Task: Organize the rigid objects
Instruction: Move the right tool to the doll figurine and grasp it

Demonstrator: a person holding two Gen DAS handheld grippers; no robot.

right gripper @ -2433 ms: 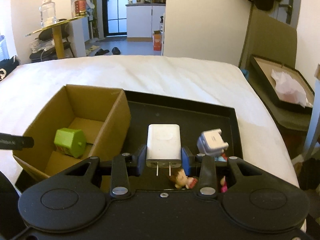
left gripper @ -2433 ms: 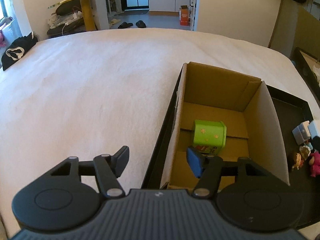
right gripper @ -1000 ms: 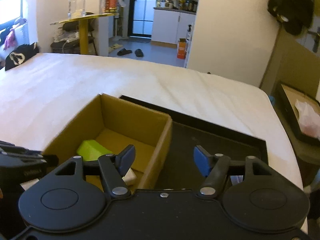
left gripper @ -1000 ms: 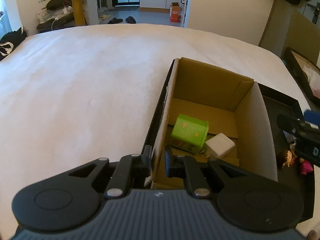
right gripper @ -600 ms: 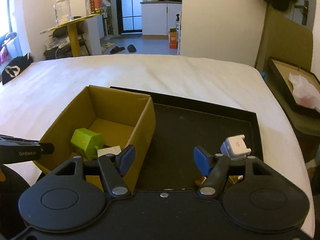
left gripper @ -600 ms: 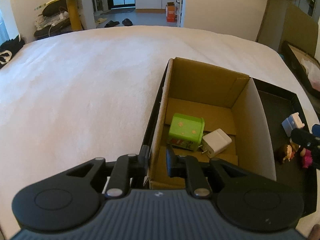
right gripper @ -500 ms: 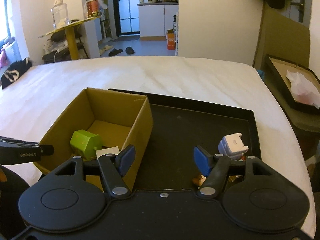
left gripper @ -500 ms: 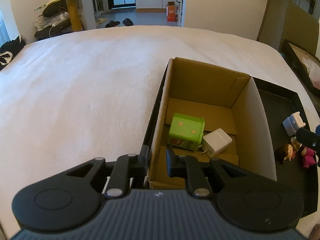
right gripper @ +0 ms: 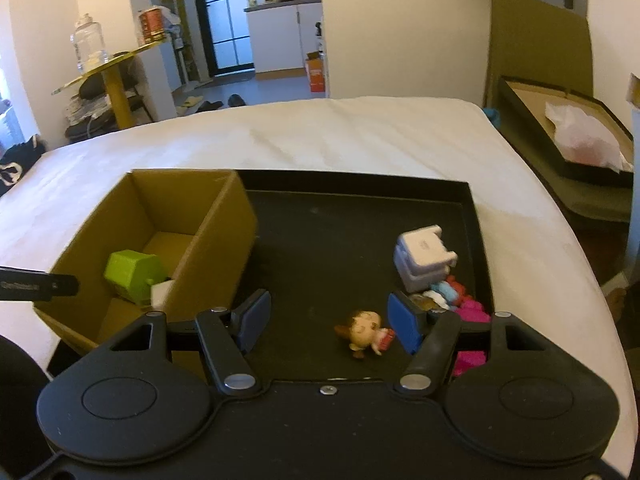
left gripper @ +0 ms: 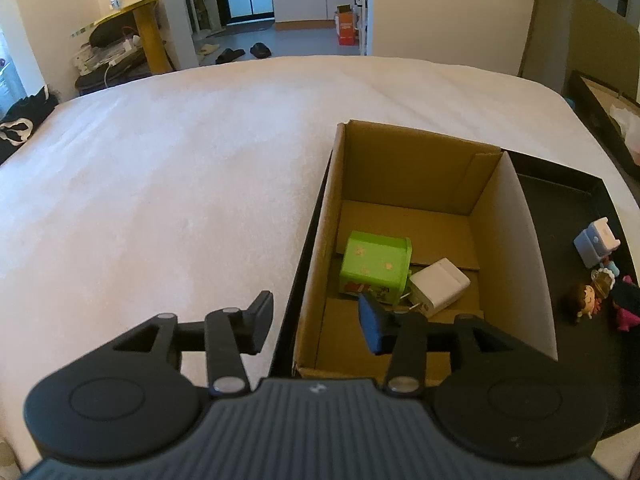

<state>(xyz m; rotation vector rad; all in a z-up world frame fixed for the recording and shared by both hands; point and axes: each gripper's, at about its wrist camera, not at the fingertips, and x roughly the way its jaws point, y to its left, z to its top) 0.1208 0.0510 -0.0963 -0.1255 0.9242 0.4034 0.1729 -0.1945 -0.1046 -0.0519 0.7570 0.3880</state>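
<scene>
White bedding carries a black tray [right gripper: 472,216] with a cardboard box [right gripper: 224,220] at its left end; the green box [left gripper: 376,266] and white charger [left gripper: 440,286] already lie inside. Both grippers are wide open and empty, the left gripper [left gripper: 316,322] straddling the box's near-left wall. The right gripper [right gripper: 328,320] hovers near the doll figurine [right gripper: 364,334]. Best to centre it between the pads, descend squarely, and avoid the pink toy [right gripper: 472,316] and white adapter [right gripper: 420,258] just beside it.

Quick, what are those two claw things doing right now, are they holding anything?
Left gripper: open, holding nothing, straddling the cardboard box's near wall.
Right gripper: open, holding nothing, above the black tray.
</scene>
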